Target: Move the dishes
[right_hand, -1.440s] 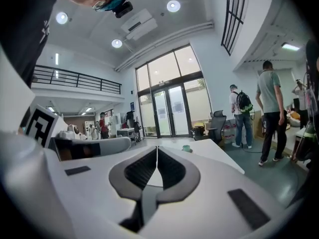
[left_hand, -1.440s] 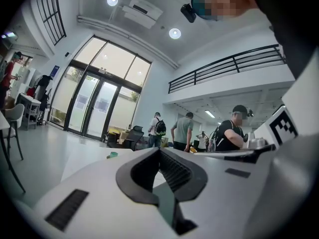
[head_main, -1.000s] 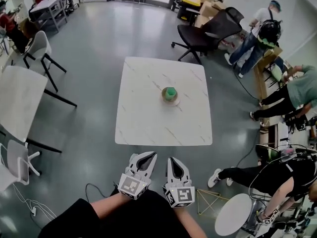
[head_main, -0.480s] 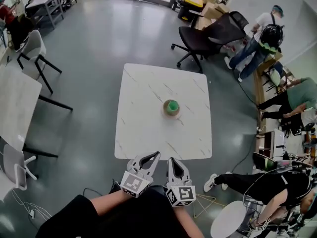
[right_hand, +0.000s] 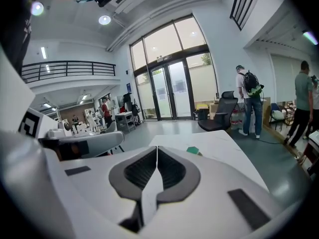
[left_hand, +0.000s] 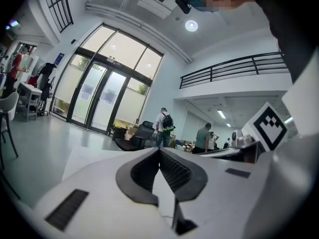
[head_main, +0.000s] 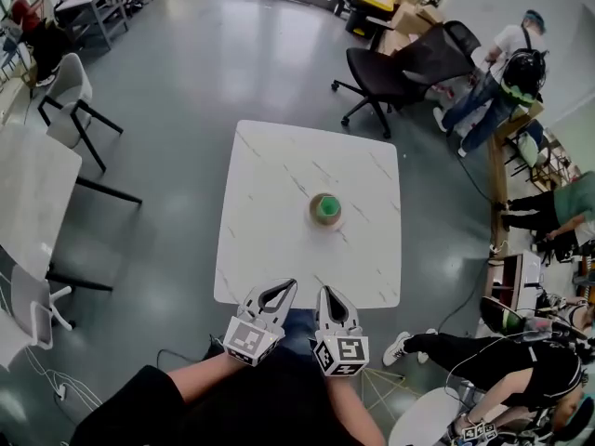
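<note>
A small tan dish point(head_main: 324, 210) with a green object on top sits right of centre on the white marble table point(head_main: 270, 203). In the right gripper view only the green top point(right_hand: 193, 150) peeks over the jaws. Both grippers hover side by side at the table's near edge, well short of the dish. My left gripper point(head_main: 284, 287) is shut with nothing in it, its jaws meeting at the tips point(left_hand: 159, 150). My right gripper point(head_main: 328, 293) is shut too and holds nothing point(right_hand: 157, 148).
A black office chair point(head_main: 400, 63) stands beyond the table's far right corner. To the left are another white table point(head_main: 28, 193) and white chairs point(head_main: 70, 96). Several people point(head_main: 507, 72) stand or sit along the right side. A round stool point(head_main: 418, 426) is at lower right.
The table has drawn closer: the gripper tips, which hung over the floor short of it, now reach its near edge. Both grippers stay shut and side by side.
</note>
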A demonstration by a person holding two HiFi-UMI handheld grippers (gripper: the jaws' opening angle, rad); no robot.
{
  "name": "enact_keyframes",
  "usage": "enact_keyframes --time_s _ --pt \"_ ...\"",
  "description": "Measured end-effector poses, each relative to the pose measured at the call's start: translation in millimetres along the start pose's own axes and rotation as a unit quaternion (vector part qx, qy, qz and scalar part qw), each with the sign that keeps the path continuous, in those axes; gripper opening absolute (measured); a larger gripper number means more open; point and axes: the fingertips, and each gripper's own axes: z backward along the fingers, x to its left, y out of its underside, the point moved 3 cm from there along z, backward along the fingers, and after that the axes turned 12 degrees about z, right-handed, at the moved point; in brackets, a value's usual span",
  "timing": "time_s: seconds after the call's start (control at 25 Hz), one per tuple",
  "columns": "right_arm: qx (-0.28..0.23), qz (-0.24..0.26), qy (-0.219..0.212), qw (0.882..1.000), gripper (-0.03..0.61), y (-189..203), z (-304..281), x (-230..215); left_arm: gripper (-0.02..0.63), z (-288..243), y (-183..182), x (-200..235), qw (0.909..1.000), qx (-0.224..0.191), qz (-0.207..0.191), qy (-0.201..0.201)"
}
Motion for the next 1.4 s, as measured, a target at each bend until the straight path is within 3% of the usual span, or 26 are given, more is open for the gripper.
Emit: enact_keyframes --time_s 0.16,0.36,0.64,1.04,1.12,1.4 --pt "-0.004 -0.013 -0.021 1.0 0.018 -5 -23 -31 0.017 -25 -3 13 0.9995 -0.013 0.008 -0.029" --pt "-0.004 0.025 -0.051 0.998 0.018 -15 -59 -75 0.017 -66 -7 19 0.9979 -0.015 -0.005 -0.064" --pt "0.008 0.03 -0.088 0.996 0.018 -1 -110 -127 0.017 -118 -1 38 0.9925 -0.012 -0.004 -0.122" --pt "0.07 0.019 -0.117 0.991 0.025 33 -176 -167 0.017 -163 4 55 0.9864 -0.009 0.016 -0.163" --pt "0.085 0.014 -0.118 0.989 0.1 44 -194 -175 0.017 -167 7 56 0.985 -0.005 0.018 -0.171" --pt "0.157 -0.033 -0.113 0.981 0.112 87 -261 -197 0.018 -164 11 63 0.9781 -0.001 0.018 -0.207"
